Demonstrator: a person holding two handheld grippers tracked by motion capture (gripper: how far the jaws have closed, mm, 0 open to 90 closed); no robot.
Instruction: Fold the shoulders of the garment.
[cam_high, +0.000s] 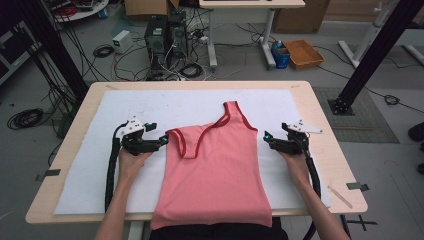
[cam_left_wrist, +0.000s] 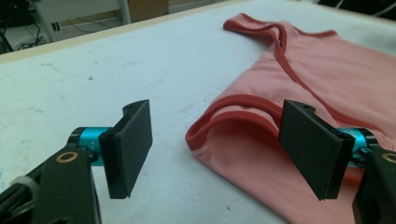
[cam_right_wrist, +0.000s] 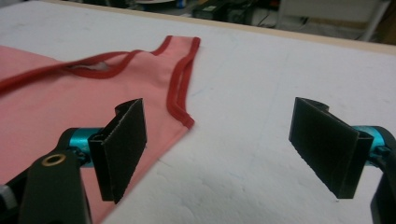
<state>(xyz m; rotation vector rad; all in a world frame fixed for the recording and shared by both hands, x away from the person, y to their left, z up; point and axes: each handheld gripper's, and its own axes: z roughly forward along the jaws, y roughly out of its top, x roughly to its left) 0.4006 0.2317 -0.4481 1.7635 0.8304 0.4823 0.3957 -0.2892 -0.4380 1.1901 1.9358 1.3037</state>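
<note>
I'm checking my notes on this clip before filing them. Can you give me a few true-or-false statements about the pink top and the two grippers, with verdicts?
1. The pink tank top lies flat on the white mat. True.
2. The left gripper is clamped on the top. False: its jaws stand open at the armhole edge.
3. The right gripper has open jaws. True.
4. The top's trim is blue. False: it is dark red.
5. The hem hangs over the near edge of the table. True.

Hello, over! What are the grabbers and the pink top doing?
Left gripper open at the pink top's edge. Right gripper open, beside it. Top flat on white mat. Nothing blocking.
</note>
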